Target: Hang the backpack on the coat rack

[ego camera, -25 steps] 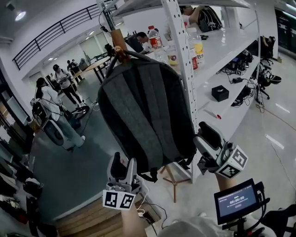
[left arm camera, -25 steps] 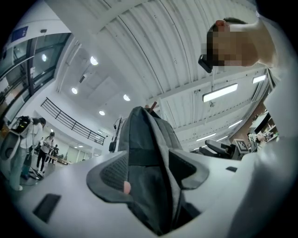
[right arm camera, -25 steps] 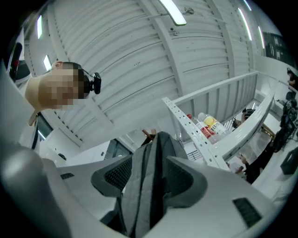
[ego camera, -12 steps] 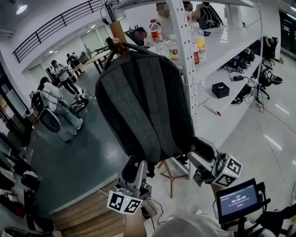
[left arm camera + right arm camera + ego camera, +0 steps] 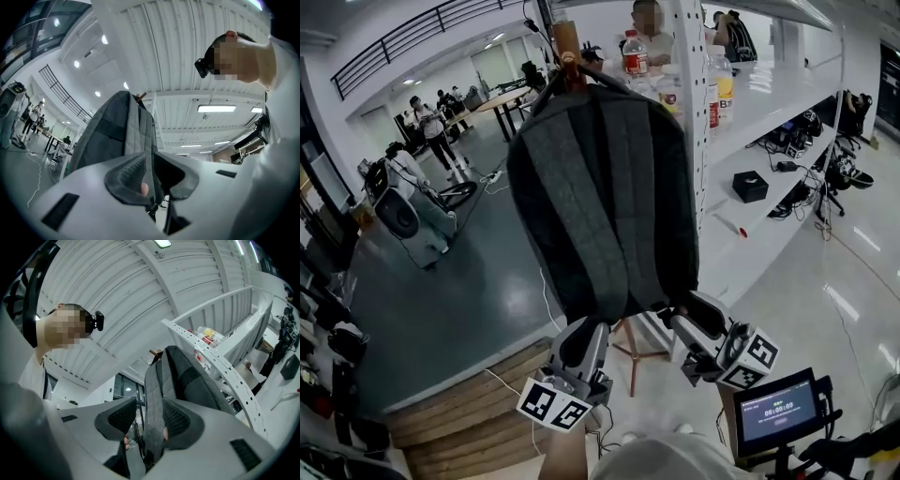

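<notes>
A dark grey backpack [image 5: 600, 206] hangs by its top loop from the wooden coat rack [image 5: 567, 49]. Both grippers reach up at its bottom edge. My left gripper [image 5: 581, 330] is under the lower left corner. In the left gripper view its jaws are closing and pinch a grey strap [image 5: 151, 154] of the backpack [image 5: 112, 131]. My right gripper [image 5: 686, 314] is at the lower right corner, its jaws also closing. A grey strap [image 5: 153, 404] stands between them against the right pad [image 5: 174, 420]. A gap shows on the strap's left side.
A white metal shelf unit [image 5: 769, 103] stands right behind the bag, with bottles [image 5: 636, 56] and a black box [image 5: 750, 186] on it. The rack's wooden legs [image 5: 630, 345] spread below. A small screen [image 5: 778, 411] sits low right. People [image 5: 427, 131] stand far back left.
Both grippers have come in closer under the backpack's bottom edge and their jaws have narrowed around its straps. The backpack still hangs from the rack.
</notes>
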A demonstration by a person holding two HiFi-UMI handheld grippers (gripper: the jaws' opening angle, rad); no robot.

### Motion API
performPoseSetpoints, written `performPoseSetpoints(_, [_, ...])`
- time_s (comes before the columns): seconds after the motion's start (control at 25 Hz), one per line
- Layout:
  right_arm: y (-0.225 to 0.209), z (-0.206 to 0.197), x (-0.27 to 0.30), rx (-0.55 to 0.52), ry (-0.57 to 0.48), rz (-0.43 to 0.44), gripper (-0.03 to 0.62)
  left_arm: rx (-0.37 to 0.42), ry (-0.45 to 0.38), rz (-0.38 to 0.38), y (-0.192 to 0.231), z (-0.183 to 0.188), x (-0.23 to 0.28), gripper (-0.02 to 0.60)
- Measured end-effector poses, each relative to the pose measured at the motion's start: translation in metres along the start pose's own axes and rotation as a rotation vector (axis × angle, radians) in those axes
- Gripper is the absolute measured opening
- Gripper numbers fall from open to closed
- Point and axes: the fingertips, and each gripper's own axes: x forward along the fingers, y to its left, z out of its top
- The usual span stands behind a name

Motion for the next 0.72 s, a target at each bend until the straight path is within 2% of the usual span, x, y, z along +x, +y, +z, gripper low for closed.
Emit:
performPoseSetpoints(0.12, [0.000, -0.005, 0.000, 0.027, 0.024, -0.011, 0.171, -0.013, 0.003, -0.004, -0.001, -0.003, -0.001, 0.057])
performPoseSetpoints(0.24, [-0.004, -0.007, -0.002, -0.001, 0.011, -0.024, 0.145, -0.024, -0.002, -0.014, -0.002, -0.006, -0.002, 0.047])
performPoseSetpoints(0.32, [-0.005, -0.007, -0.002, -0.015, -0.004, -0.026, 0.136, -0.052, -0.010, -0.024, -0.002, -0.007, -0.003, 0.009])
performPoseSetpoints(0.44, [-0.002, -0.009, 0.002, -0.012, 0.002, -0.021, 0.132, -0.091, -0.015, -0.044, -0.002, -0.005, -0.004, 0.008])
performPoseSetpoints(0.56, [0.005, -0.017, 0.006, 0.021, 0.042, -0.014, 0.132, -0.071, -0.009, -0.058, -0.002, -0.005, -0.006, 0.008])
performPoseSetpoints(0.72, [0.003, -0.018, 0.008, 0.000, 0.023, -0.012, 0.132, -0.044, 0.017, -0.063, -0.002, -0.011, -0.005, 0.008])
